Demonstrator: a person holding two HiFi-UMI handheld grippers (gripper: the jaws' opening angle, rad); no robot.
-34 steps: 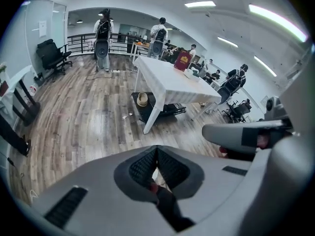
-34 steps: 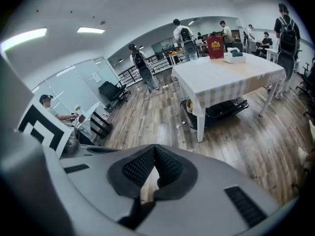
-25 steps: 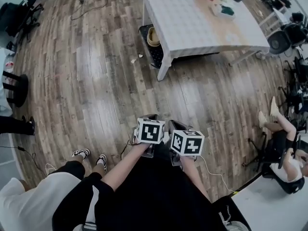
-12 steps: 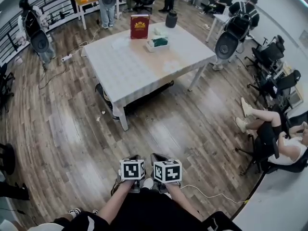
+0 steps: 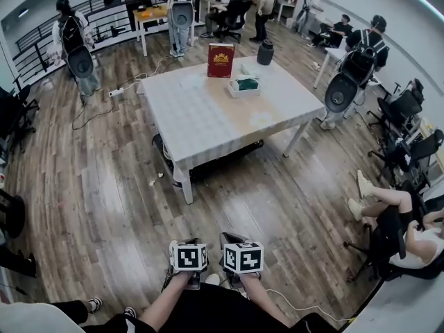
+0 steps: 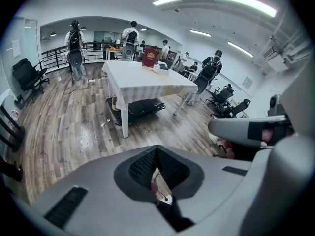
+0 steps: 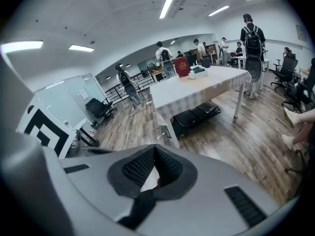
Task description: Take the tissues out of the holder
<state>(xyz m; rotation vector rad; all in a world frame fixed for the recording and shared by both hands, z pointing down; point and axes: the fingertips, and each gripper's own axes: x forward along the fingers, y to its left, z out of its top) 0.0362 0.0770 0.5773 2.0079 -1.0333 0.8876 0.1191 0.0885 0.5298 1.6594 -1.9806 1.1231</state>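
The tissue holder (image 5: 244, 85) is a pale box with a green top, standing on the far side of the white-clothed table (image 5: 208, 120). It is small and far off in the left gripper view (image 6: 160, 68) and in the right gripper view (image 7: 198, 72). My left gripper (image 5: 184, 244) and right gripper (image 5: 233, 239) are side by side low over the wooden floor, well short of the table. Both point toward it. Each has its dark pads meeting, with nothing between them.
A red book (image 5: 220, 60) stands upright behind the holder, with a black jar (image 5: 265, 53) to its right. A dark bag (image 5: 208, 161) lies under the table. Several people stand beyond it; one sits at the right (image 5: 399, 224). Office chairs line the right side.
The head view has tilted up from the floor at my feet to the whole table and room. Both grippers sit lower in the frame, still side by side and shut.
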